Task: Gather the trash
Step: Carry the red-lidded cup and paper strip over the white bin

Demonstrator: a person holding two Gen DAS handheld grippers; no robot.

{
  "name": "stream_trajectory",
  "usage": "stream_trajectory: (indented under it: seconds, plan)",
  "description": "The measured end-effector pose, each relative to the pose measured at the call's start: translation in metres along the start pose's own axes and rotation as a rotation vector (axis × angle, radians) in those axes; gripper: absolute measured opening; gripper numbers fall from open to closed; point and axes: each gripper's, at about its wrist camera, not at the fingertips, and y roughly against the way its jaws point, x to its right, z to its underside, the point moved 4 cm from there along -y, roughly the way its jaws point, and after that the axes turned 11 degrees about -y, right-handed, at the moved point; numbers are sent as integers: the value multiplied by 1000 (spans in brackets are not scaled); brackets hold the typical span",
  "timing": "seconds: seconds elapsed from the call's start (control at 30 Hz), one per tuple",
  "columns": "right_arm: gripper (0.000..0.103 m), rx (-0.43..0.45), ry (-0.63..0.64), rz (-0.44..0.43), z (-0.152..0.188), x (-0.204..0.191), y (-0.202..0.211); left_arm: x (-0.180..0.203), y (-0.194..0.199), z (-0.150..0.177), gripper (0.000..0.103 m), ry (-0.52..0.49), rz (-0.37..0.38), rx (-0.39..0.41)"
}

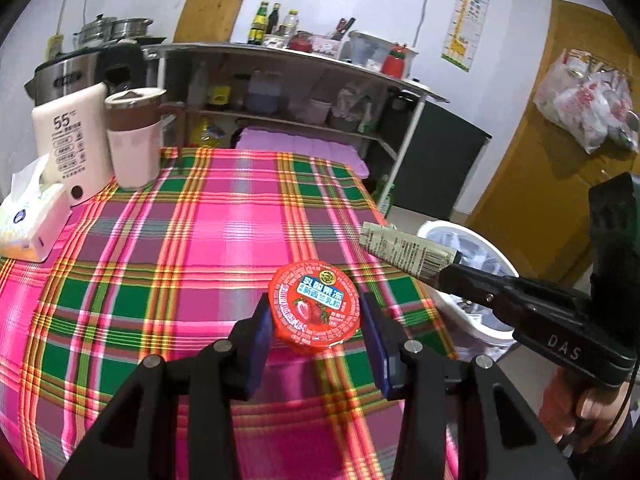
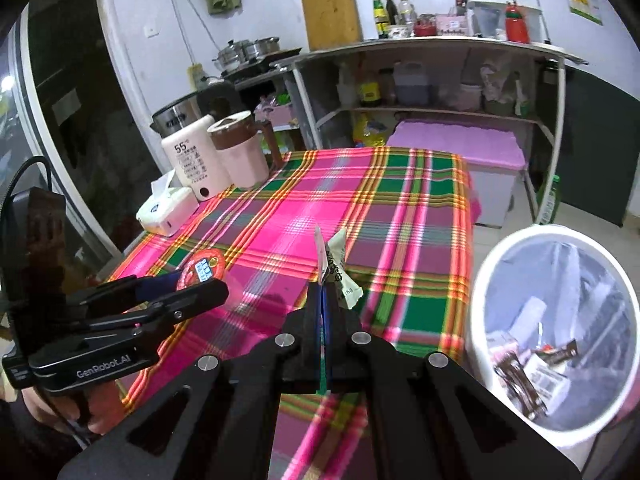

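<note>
A red jelly cup (image 1: 314,307) with a strawberry lid sits on the plaid tablecloth (image 1: 200,240). My left gripper (image 1: 316,328) is open, its blue pads on either side of the cup without clamping it. The cup also shows in the right wrist view (image 2: 200,270), partly hidden by the left gripper. My right gripper (image 2: 323,292) is shut on a crumpled printed wrapper (image 2: 338,268), held above the table's right part. The same wrapper (image 1: 408,254) shows in the left wrist view, near the white trash bin (image 1: 476,240).
The white lined bin (image 2: 500,256) with trash inside stands on the floor right of the table. A tissue box (image 2: 168,208), a white kettle (image 2: 192,160) and a pink-brown jug (image 2: 240,152) stand at the table's far left. A shelf unit (image 2: 440,80) is behind.
</note>
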Motion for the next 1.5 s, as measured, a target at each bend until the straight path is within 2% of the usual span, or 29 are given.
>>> stream_trajectory:
  seconds: [0.4,0.77,1.5]
  plan:
    - [0,71,-62,50,12,34,52,51,-1,-8,44,-68,63,4]
    - [0,108,-142,116,18,79,78,90,-18,-17,44,-119,127,-6]
    - [0,145,-253,220,21,142,92,136,-61,-34,44,-181,209,-34]
